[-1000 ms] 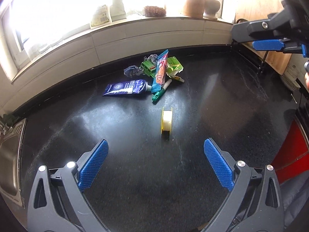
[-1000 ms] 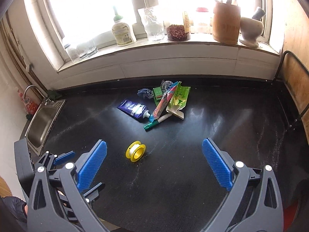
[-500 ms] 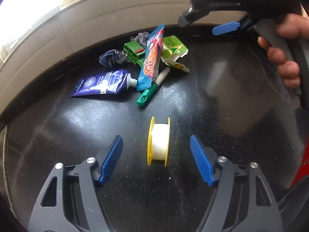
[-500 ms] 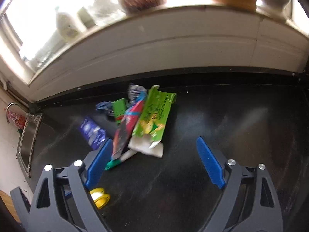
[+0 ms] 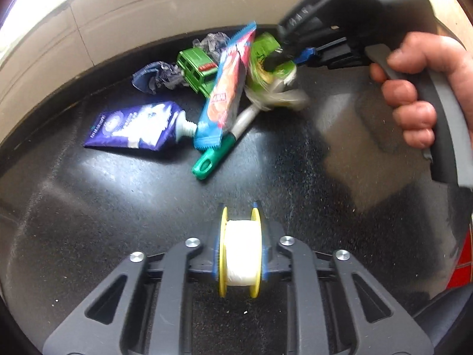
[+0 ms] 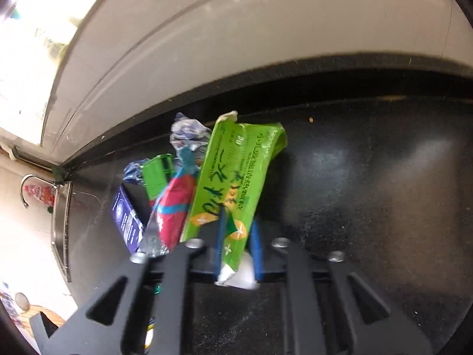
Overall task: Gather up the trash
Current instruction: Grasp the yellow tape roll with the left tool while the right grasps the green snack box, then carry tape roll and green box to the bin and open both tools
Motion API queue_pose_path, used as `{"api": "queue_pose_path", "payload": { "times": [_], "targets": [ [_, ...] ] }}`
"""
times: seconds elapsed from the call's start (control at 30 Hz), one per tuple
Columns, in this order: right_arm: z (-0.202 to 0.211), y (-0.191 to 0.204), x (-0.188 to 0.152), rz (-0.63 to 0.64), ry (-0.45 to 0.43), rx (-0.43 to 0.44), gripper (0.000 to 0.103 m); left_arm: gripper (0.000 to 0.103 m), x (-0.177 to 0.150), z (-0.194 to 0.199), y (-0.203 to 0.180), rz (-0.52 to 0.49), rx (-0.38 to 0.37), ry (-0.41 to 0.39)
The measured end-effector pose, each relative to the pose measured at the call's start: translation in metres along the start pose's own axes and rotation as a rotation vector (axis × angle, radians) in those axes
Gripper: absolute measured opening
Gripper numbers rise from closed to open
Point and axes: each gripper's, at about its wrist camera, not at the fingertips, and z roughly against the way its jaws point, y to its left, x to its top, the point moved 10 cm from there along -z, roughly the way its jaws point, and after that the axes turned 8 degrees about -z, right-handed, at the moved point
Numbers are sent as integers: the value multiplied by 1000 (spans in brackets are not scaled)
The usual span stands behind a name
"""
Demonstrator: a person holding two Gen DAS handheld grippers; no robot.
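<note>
Both hands mid-pickup, one piece of trash each. Left tool (image 5: 240, 259): jaws drawn in against the two yellow flanges of the tape spool (image 5: 240, 256), which stands on edge on the black table (image 5: 295, 183); gripped, not seen lifted. Beyond it the pile sits near the back wall, left to right: purple tube (image 5: 134, 127) lying flat, crumpled blue wrapper (image 5: 156, 75), green toy truck (image 5: 196, 69), red-and-blue snack packet (image 5: 227, 94) lying over a green-capped marker (image 5: 215, 156), then the green sachet (image 5: 267, 65) at the right edge of the heap. Right tool (image 6: 238, 244): blue pads pinched onto the near end of the green sachet (image 6: 233, 183), its torn white end poking out behind them; the rest of the sachet slants away toward the wall, against the snack packet (image 6: 174, 204). Right-hand images blurred, so lift-off uncertain. Step in hand, by my reading: securing the first two items. Next move likely calls for a straight lift of both, sachet peeled away gently so the packet and marker don't drag along, then carry to a bin. No bin identified in either view.
</note>
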Motion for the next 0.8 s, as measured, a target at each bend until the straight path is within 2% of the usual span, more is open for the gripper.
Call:
{"api": "queue_pose_path", "payload": {
  "times": [0.3, 0.57, 0.8],
  "targets": [
    [78, 22, -22, 88, -116, -49, 6, 18, 9, 57, 12, 29, 28, -94],
    [136, 23, -92, 114, -146, -84, 6, 18, -15, 104, 11, 50, 60, -112],
    [155, 18, -141, 123, -143, -94, 6, 18, -34, 119, 4, 60, 53, -112]
  ]
}}
